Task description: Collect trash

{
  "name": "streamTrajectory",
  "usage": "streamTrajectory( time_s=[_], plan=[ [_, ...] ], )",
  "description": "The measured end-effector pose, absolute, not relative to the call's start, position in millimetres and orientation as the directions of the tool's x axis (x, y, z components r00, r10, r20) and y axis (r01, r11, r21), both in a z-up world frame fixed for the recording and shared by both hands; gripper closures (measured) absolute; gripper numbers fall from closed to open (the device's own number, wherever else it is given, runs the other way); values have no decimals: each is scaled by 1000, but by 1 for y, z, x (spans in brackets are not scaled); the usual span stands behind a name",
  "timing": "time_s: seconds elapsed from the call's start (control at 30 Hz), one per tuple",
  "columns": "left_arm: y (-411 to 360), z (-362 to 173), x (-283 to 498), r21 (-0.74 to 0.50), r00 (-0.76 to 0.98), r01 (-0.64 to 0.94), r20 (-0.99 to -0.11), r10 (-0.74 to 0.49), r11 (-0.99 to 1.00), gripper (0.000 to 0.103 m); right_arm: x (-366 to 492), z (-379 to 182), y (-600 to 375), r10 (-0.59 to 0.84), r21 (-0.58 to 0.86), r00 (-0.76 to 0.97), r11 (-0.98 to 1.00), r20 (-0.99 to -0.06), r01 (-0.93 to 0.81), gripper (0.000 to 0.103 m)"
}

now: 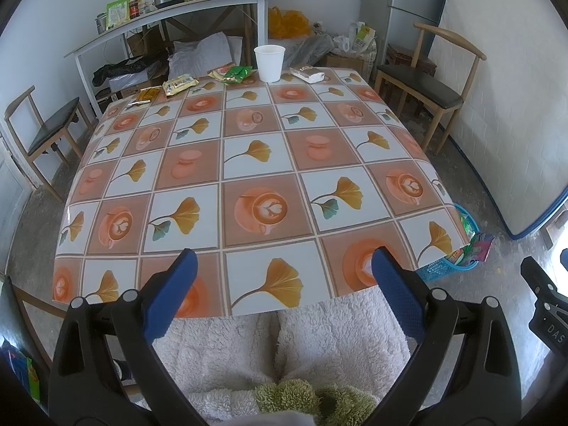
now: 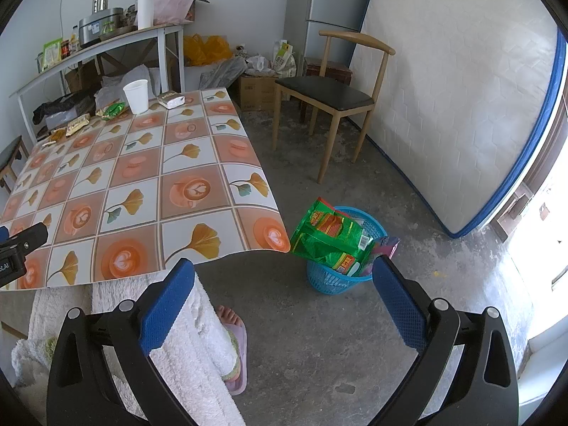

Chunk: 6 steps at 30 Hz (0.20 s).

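Along the far edge of the bench (image 1: 248, 163), the remaining trash was laid out in a row. From left to right in the left wrist view, the following were recorded: a thin white stick (image 1: 139, 103), a brown-yellow sachet (image 1: 149, 93), a yellow wrapper (image 1: 179, 85), a green wrapper (image 1: 236, 73), a white paper cup (image 1: 269, 63) standing upright, and a white-and-brown packet (image 1: 307, 72). The green wrapper was located just beside the cup; the packet lay near the cup on its other side. The rest of the patterned bench cover was seen to carry no loose items.

Nearer the camera, the left gripper (image 1: 282, 277) was held above the near edge of the bench, with its jaws spread wide and nothing between them. Fleecy white garment legs of the person (image 1: 284, 348) were visible below the jaws.

Off the right corner of the bench, a blue basket (image 2: 337, 277) stood on the concrete floor (image 2: 355, 337). A large green bag (image 2: 330, 238) was lodged in it, leaning over the rim toward the bench, and a purple packet (image 2: 388, 245) was seen at the basket's right side.

The right gripper (image 2: 284, 284) was held over the floor just beside the basket, with its jaws likewise fully parted and empty. A foot in a pink slipper (image 2: 236, 351) was visible between the jaws. A wooden chair (image 2: 330, 96) stood well apart, beyond the basket.
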<state>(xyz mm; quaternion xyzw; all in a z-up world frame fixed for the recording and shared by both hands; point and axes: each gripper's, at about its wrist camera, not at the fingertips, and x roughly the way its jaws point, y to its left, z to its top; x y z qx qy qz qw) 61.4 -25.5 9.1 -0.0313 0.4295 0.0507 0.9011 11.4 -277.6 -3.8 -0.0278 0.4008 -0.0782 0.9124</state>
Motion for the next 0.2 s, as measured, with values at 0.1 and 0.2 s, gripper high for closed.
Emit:
streamTrajectory(
  time_s=[0.1, 0.2],
  plan=[
    [-25, 9, 61, -13, 626, -118, -777, 64, 993, 8, 11, -4, -278, -165, -113, 667, 986, -727, 120, 6],
    [-25, 9, 62, -14, 625, -117, -778, 63, 993, 8, 11, -4, -278, -164, -113, 666, 986, -727, 120, 6]
  ],
)
